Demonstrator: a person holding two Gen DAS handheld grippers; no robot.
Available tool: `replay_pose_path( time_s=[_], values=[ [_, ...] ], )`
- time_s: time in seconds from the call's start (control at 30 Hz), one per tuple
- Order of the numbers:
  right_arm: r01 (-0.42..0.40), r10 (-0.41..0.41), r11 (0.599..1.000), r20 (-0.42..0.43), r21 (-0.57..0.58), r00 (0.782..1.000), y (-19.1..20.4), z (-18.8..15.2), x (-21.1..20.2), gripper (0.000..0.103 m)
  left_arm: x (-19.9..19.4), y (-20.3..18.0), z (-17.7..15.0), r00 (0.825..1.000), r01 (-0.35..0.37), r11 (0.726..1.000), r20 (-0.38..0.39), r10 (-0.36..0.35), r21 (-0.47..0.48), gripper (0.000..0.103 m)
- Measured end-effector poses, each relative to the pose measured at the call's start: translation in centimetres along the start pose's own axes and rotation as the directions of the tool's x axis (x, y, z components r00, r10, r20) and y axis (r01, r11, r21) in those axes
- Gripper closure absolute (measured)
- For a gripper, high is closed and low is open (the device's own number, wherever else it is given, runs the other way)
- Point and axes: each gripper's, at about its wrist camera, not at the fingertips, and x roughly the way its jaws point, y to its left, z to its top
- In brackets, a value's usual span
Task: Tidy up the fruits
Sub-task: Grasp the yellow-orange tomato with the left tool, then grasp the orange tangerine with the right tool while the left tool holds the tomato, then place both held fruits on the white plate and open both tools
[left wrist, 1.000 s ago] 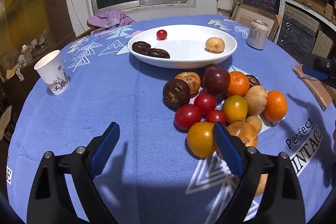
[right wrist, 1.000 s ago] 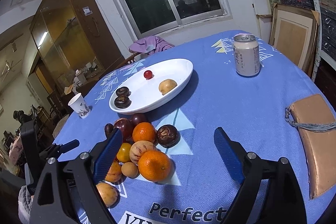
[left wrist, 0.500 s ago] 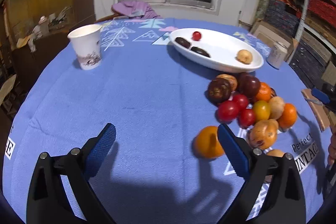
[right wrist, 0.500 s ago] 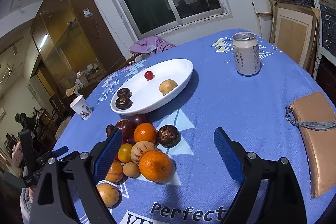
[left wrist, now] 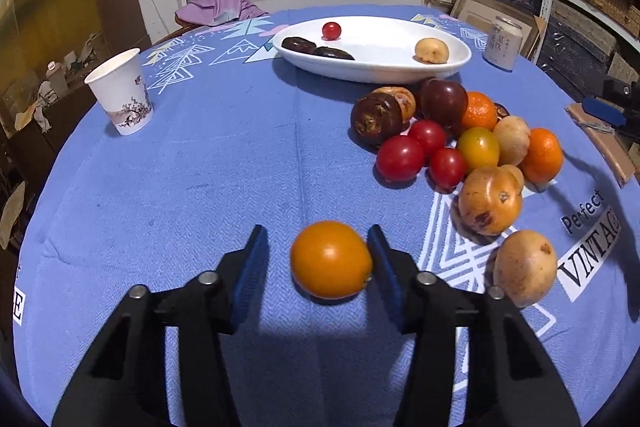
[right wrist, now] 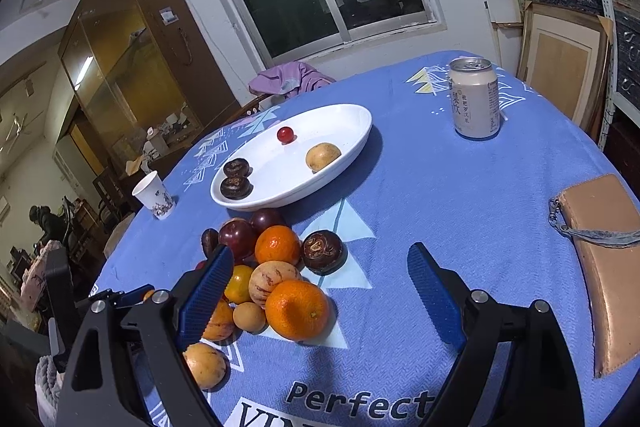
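The orange-yellow fruit (left wrist: 330,259) sat alone on the blue tabletop (left wrist: 200,167), apart from the fruit pile (left wrist: 460,147), between the fingers of the left hand-held gripper (left wrist: 316,247); it touched the right pad while a gap remained at the left, so the jaws were open, not yet clamped. Being nearly round, it offered no long axis to align. The white dish (left wrist: 372,67) lay straight ahead beyond it, and the right hand-held gripper (right wrist: 320,279), spread wide and empty, hovered above the pile's far side, farther from this fruit.

paper cup (left wrist: 120,95), drink can (right wrist: 475,98) — tan wallet (right wrist: 604,259)
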Motion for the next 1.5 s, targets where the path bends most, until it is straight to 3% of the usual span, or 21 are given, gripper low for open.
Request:
replay_pose_path(
  time_s=[0.03,0.2,0.33,0.5,0.63,0.9,1.0,1.27,1.5],
  values=[
    [0.001,-0.001,1.0,-0.01,-0.012,1.0,0.2,-0.1,0.2,0.013,0.0,-0.1,0.0,1.0,0.008,1.0,-0.001,-0.008,0.005,0.065],
    [-0.01,0.007,0.998,-0.061,-0.055,0.998,0.9,-0.6,1.0,0.013,-0.1,-0.4,-0.1,1.0,0.006,1.0,-0.005,-0.006,0.017,0.065],
    [-0.076,0.072,0.996,-0.12,-0.037,0.99,1.1,-1.1,1.8,0.014,-0.2,-0.2,0.0,1.0,0.001,1.0,-0.005,-0.001,0.012,0.065],
    [-0.113,0.112,0.994,-0.197,0.007,0.974,0.9,-1.9,3.4,0.024,-0.3,0.4,0.2,1.0,-0.007,1.0,-0.005,0.007,-0.017,0.065],
    [-0.133,0.139,0.99,-0.239,0.043,0.961,0.7,-2.4,4.5,0.042,-0.1,0.7,0.3,1.0,-0.01,1.0,-0.009,0.01,-0.027,0.065],
    [-0.106,0.118,0.993,-0.281,0.056,0.953,0.5,-3.1,6.1,0.043,0.0,0.6,0.3,1.0,-0.011,1.0,-0.015,0.011,-0.023,0.065],
    [-0.113,0.123,0.992,-0.276,0.054,0.953,0.6,-3.2,6.2,0.055,0.0,0.6,0.3,1.0,-0.01,1.0,-0.016,0.01,-0.024,0.065],
    [-0.119,0.127,0.992,-0.261,0.048,0.957,0.6,-3.1,5.8,0.055,0.1,0.9,0.3,1.0,0.007,0.999,-0.017,-0.007,-0.042,0.065],
    [-0.115,0.125,0.991,-0.156,0.072,0.98,-0.3,-1.5,3.5,0.056,-0.7,1.8,1.8,0.999,0.035,0.995,0.019,-0.034,-0.09,0.065]
  ],
)
